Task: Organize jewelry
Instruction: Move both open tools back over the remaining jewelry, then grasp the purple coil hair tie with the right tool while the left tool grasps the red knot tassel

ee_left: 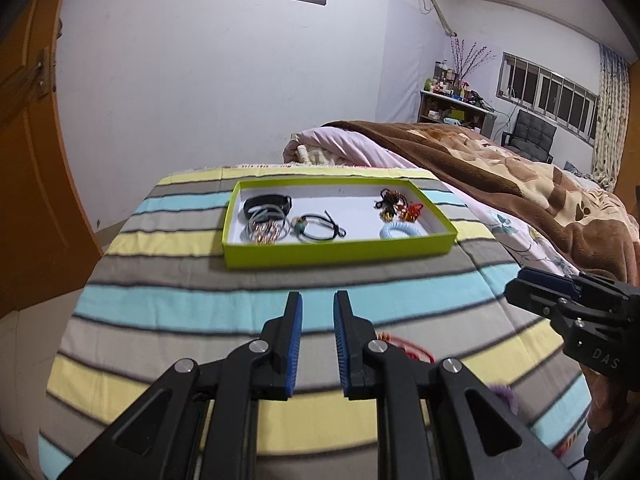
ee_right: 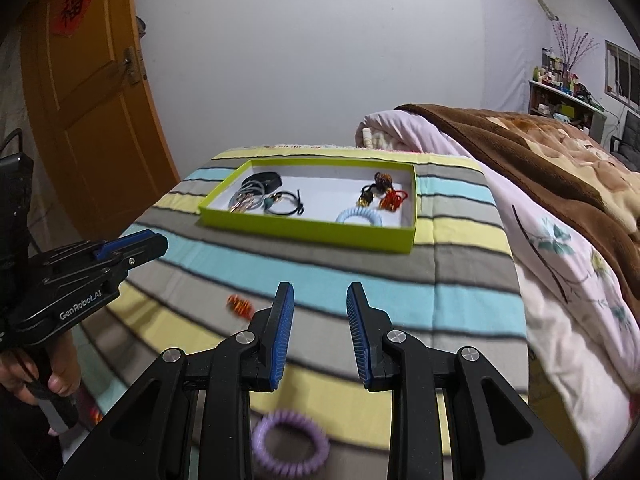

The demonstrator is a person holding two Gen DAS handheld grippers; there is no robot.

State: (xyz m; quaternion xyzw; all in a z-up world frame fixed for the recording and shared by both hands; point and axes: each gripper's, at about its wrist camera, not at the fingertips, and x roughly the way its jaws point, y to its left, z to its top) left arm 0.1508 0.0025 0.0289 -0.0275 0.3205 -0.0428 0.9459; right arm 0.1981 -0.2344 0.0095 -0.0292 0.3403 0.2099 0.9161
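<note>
A lime-green tray (ee_left: pixel 340 254) (ee_right: pixel 308 228) rests on the striped bedspread, holding black and grey hair ties (ee_left: pixel 266 216), a black cord with a teal bead (ee_left: pixel 318 228), red and gold trinkets (ee_left: pixel 398 206) and a pale blue coil tie (ee_left: pixel 402 231) (ee_right: pixel 359 216). My left gripper (ee_left: pixel 317 300) hovers open and empty well short of the tray. My right gripper (ee_right: pixel 320 294) is also open and empty. A purple coil tie (ee_right: pixel 290 446) lies below its fingers, and a small red-orange trinket (ee_right: pixel 240 305) sits left of them. A red bracelet (ee_left: pixel 408 346) lies partly hidden by the left gripper's right finger.
The striped bedspread (ee_left: pixel 180 308) covers the near end of the bed. A brown blanket (ee_left: pixel 520 176) and a pink floral quilt (ee_right: pixel 560 272) are piled to the right. An orange door (ee_right: pixel 92 100) stands at the left. A hand (ee_right: pixel 52 376) holds the left gripper's handle.
</note>
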